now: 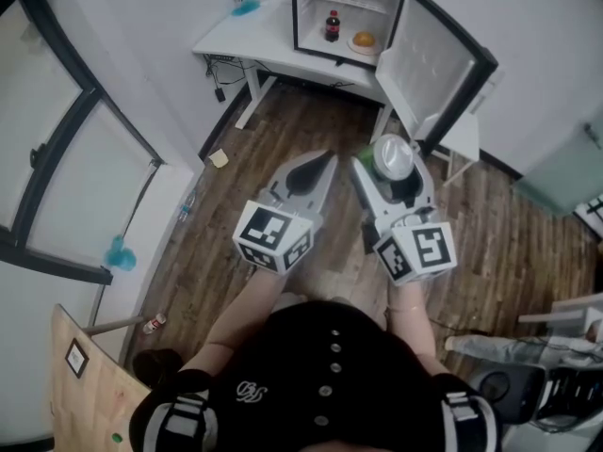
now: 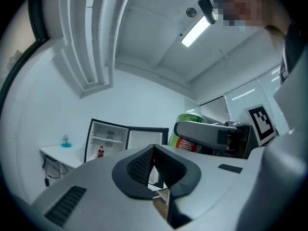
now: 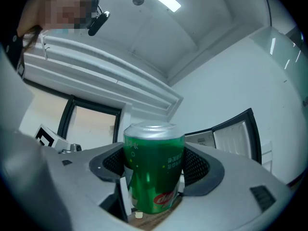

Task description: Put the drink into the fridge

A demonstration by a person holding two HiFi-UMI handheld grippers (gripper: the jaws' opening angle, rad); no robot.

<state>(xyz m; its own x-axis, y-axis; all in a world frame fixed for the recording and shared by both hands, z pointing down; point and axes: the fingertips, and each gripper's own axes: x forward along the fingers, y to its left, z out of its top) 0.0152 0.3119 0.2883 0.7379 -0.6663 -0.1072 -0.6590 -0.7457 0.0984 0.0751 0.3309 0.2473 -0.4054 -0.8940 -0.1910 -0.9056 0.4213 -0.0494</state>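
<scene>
The right tool [image 3: 155,163] pinches a green can [image 3: 153,182] upright between its pads, one pad on each side. This tool's own view shows the can's silver top, white print and a red mark low on its side, details the head view does not give. There only the round lid shows from above. The left tool [image 2: 154,153] has its jaws pressed together with nothing between them, and its view shows that plainly.

In the head view both tools are held side by side over a wood floor [image 1: 311,121], well apart from the fridge [image 1: 311,12]. The fridge stands on a white surface [image 1: 240,40] with its door [image 1: 429,64] swung wide. Inside it the head view shows a dark bottle [image 1: 332,26] and an orange thing [image 1: 364,40] beside it. The left gripper view shows the bottle as well, small and far off, but the orange thing cannot be made out there. The right gripper view shows only the open door past the can, and a window [image 3: 91,121] to the left. The left gripper view also shows the can from the side, pinched in the other tool.
</scene>
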